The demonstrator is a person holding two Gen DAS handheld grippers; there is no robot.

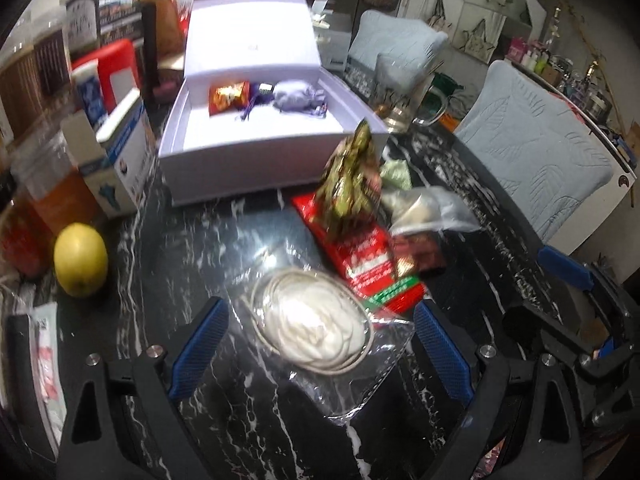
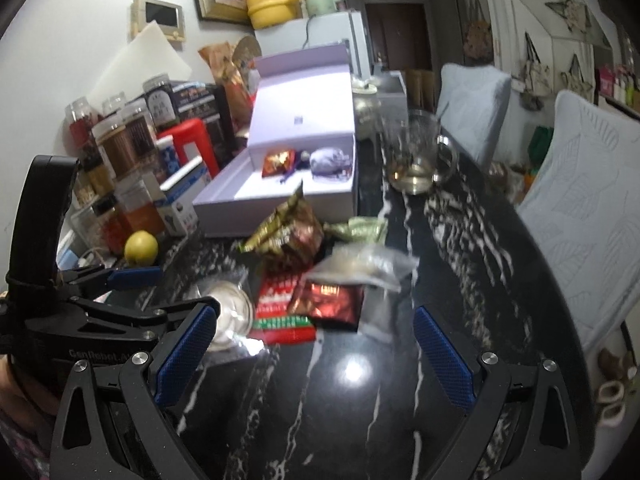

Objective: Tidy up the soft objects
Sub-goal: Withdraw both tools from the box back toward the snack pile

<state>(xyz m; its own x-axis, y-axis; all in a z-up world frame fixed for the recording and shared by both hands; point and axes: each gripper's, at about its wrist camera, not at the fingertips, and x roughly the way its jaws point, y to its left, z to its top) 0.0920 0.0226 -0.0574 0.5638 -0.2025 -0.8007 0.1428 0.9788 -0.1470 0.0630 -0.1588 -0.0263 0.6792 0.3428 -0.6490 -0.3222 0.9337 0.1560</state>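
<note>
Soft packets [image 2: 316, 300] lie heaped on the black table [image 2: 400, 400] before the white box [image 1: 224, 160], which already holds two. Both the left tongs [image 1: 320, 328] and right tongs [image 2: 316, 340] are spread and empty. The pickup step seems at hand: the left straddles a bagged white coil [image 1: 316, 324] and must close on it.

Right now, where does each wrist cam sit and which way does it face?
Left wrist: on the left gripper, tilted down at the black marble table; blue-padded fingers open around a clear bag of coiled white cord; the right gripper shows at the right edge.
Right wrist: on that gripper, open over bare tabletop; the left one shows at left.
Shared: open white box, yellow lemon, red packet.
</note>
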